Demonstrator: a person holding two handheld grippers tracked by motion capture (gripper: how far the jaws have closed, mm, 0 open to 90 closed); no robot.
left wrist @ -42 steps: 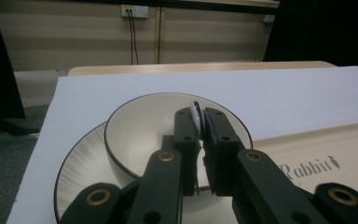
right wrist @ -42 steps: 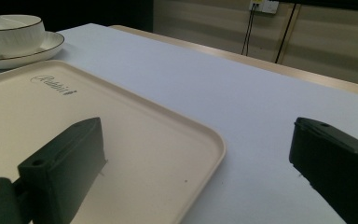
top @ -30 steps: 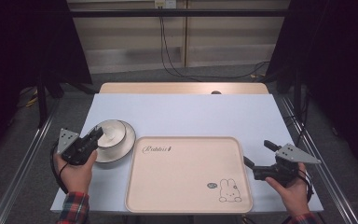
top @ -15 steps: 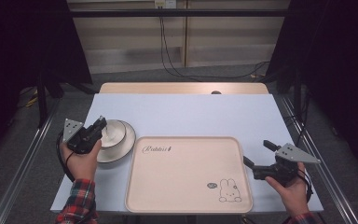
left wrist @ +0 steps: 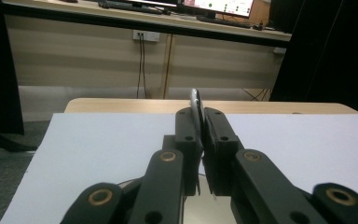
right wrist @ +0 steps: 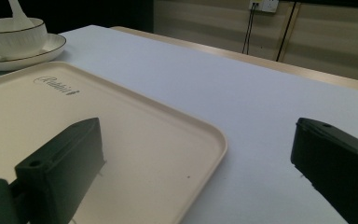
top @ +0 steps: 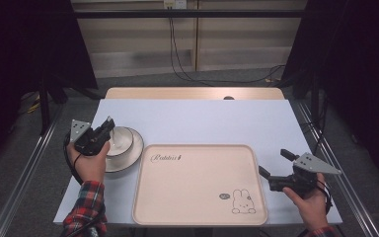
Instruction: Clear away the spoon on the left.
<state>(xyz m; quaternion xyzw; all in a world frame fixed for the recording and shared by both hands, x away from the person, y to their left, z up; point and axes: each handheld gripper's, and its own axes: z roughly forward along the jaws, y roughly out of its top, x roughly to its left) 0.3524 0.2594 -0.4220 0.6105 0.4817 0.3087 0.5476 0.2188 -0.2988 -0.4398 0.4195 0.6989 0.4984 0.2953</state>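
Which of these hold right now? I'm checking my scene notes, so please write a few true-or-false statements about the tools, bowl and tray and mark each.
1. The left tool is shut on the spoon handle. True.
2. The right tool has its jaws shut. False: they stand wide apart, with nothing between them.
3. The bowl sits on a saucer, on the table to the left of the tray. True.
4. The tray carries a bowl and a cup. False: nothing lies on it; it shows a printed rabbit and lettering.
5. The right tool rests inside the bowl. False: it is held near the tray's right edge, far from the bowl.
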